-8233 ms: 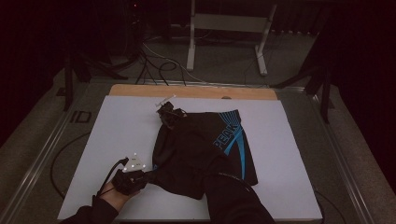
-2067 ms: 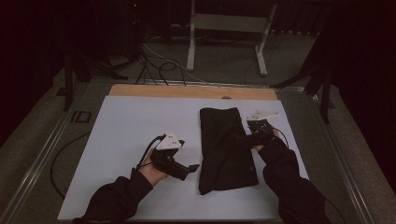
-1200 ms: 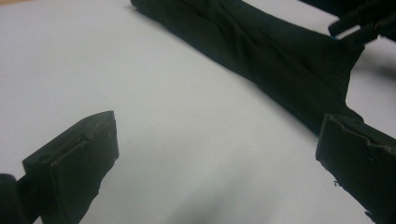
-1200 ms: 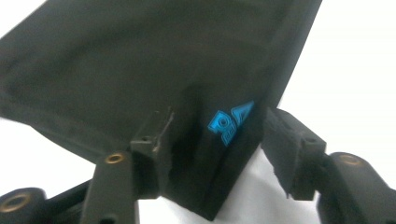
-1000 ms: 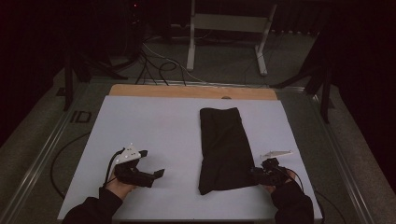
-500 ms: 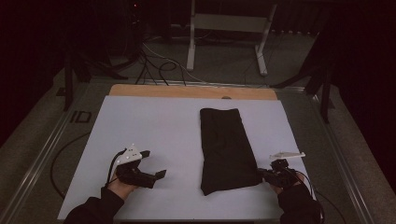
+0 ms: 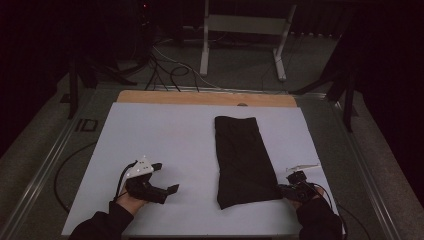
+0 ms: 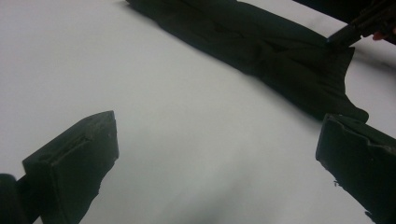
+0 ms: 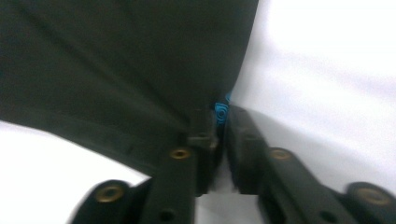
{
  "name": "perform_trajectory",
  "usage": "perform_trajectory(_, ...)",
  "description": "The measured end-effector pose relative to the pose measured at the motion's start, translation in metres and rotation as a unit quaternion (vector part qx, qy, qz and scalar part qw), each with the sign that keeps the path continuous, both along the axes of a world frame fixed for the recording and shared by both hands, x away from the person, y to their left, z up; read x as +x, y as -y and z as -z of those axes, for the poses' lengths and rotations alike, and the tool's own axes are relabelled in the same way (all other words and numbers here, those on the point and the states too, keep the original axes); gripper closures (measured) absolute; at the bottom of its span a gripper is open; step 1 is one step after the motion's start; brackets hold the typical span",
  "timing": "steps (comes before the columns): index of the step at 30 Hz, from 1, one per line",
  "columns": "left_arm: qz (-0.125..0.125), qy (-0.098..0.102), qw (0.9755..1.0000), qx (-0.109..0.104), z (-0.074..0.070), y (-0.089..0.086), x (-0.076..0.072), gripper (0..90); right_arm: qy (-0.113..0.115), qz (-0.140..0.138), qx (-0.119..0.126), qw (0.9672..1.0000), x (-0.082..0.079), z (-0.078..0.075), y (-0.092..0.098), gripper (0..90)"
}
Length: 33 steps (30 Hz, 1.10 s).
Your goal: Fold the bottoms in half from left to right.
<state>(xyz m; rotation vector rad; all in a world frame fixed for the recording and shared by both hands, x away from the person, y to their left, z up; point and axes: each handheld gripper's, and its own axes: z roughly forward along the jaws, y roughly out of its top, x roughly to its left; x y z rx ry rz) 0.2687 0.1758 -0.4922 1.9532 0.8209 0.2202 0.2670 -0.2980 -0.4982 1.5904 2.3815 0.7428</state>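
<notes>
On black cloth (image 9: 116,60) — unreadable blue print (image 9: 219,111)

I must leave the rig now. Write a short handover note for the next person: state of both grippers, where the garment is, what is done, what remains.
Left gripper: open, holds nothing, over the bare white table, left of the garment.
Right gripper: shut on the near right corner of the folded black garment; a bit of blue shows at the pinch.
Done: garment lies folded in a long strip, right of centre.
Left: probably a last fold or straightening, then release.
</notes>
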Motion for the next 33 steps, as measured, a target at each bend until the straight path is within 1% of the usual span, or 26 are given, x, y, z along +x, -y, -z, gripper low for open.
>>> perform_trajectory(1,0.002,0.000,1.0000,0.000,0.000,0.001,0.000,0.0,0.006,0.000,-0.004,1.0000,0.000,0.000,0.000,69.7)
perform_trajectory(2,0.005,0.000,1.0000,0.005,0.001,0.002,-0.001,0.0,0.010,0.001,-0.002,0.9999,0.000,-0.001,0.000,64.8)
perform_trajectory(4,0.008,-0.001,1.0000,0.004,0.002,0.003,-0.001,0.0,0.024,0.002,0.002,0.9997,-0.001,-0.004,0.000,57.7)
perform_trajectory(6,0.009,0.000,0.9999,0.005,0.002,0.003,-0.001,0.0,0.049,-0.005,0.007,0.9987,-0.001,-0.007,-0.002,51.9)
perform_trajectory(7,0.009,0.000,0.9999,0.005,0.002,0.003,-0.001,0.0,0.049,-0.005,0.007,0.9987,-0.001,-0.007,-0.002,51.9)
perform_trajectory(8,0.010,0.002,0.9999,0.003,0.001,0.003,-0.001,0.0,0.079,-0.015,0.014,0.9966,-0.002,-0.011,-0.004,44.6)
perform_trajectory(10,0.007,0.004,1.0000,0.002,0.001,0.003,-0.001,0.0,0.113,-0.027,0.019,0.9930,-0.002,-0.014,-0.007,36.4)
perform_trajectory(11,0.007,0.004,1.0000,0.002,0.001,0.003,-0.001,0.0,0.113,-0.027,0.019,0.9930,-0.002,-0.014,-0.007,36.4)
perform_trajectory(12,0.008,0.005,0.9999,0.003,0.001,0.002,-0.002,0.0,0.134,-0.031,0.017,0.9904,-0.001,-0.016,-0.010,28.0)
perform_trajectory(13,0.009,0.008,0.9999,0.002,0.001,0.002,-0.002,0.0,0.139,-0.035,0.020,0.9895,0.000,-0.016,-0.011,22.6)
perform_trajectory(14,0.009,0.008,0.9999,0.002,0.001,0.002,-0.002,0.0,0.139,-0.035,0.020,0.9895,0.000,-0.016,-0.011,22.6)
perform_trajectory(15,0.009,0.008,0.9999,0.002,0.001,0.002,-0.002,0.0,0.142,-0.047,0.024,0.9884,0.000,-0.016,-0.012,22.6)
perform_trajectory(16,0.011,0.010,0.9999,0.001,0.000,0.002,-0.003,0.0,0.149,-0.055,0.031,0.9868,0.000,-0.015,-0.012,14.0)
perform_trajectory(17,0.012,0.012,0.9999,0.001,0.000,0.002,-0.003,0.0,0.149,-0.055,0.031,0.9868,0.000,-0.015,-0.012,14.0)
perform_trajectory(18,0.015,0.013,0.9998,0.001,0.001,0.002,-0.003,0.0,0.158,-0.060,0.041,0.9848,0.000,-0.016,-0.012,13.9)
perform_trajectory(20,0.015,0.013,0.9998,0.001,0.001,0.002,-0.003,0.0,0.159,-0.064,0.041,0.9844,0.000,-0.016,-0.010,13.9)
perform_trajectory(21,0.015,0.011,0.9998,0.001,0.001,0.003,-0.004,0.0,0.165,-0.063,0.040,0.9836,-0.002,-0.016,-0.010,12.6)
perform_trajectory(22,0.016,0.010,0.9998,0.003,0.002,0.003,-0.004,0.0,0.163,-0.066,0.040,0.9836,-0.002,-0.016,-0.010,12.5)
perform_trajectory(24,0.016,0.010,0.9998,0.005,0.002,0.003,-0.003,0.0,0.162,-0.063,0.043,0.9838,-0.002,-0.016,-0.010,11.3)
perform_trajectory(26,0.017,0.006,0.9998,0.004,0.003,0.003,-0.003,0.0,0.169,-0.063,0.034,0.9829,-0.003,-0.015,-0.011,10.4)
perform_trajectory(28,0.019,0.005,0.9998,0.007,0.004,0.004,-0.003,0.0,0.170,-0.066,0.041,0.9823,-0.004,-0.015,-0.011,10.6)
perform_trajectory(29,0.018,0.005,0.9998,0.007,0.004,0.004,-0.003,0.0,0.172,-0.065,0.038,0.9822,-0.004,-0.015,-0.012,12.0)
perform_trajectory(30,0.018,0.004,0.9998,0.006,0.004,0.004,-0.003,0.0,0.174,-0.070,0.035,0.9816,-0.004,-0.015,-0.012,10.4)
perform_trajectory(31,0.018,0.004,0.9998,0.006,0.004,0.004,-0.003,0.0,0.175,-0.064,0.037,0.9818,-0.004,-0.014,-0.012,9.9)
perform_trajectory(32,0.018,0.004,0.9998,0.006,0.004,0.004,-0.003,0.0,0.174,-0.067,0.039,0.9817,-0.004,-0.014,-0.012,9.9)
perform_trajectory(33,0.019,0.004,0.9998,0.007,0.004,0.005,-0.003,0.0,0.175,-0.070,0.036,0.9814,-0.005,-0.013,-0.012,9.8)
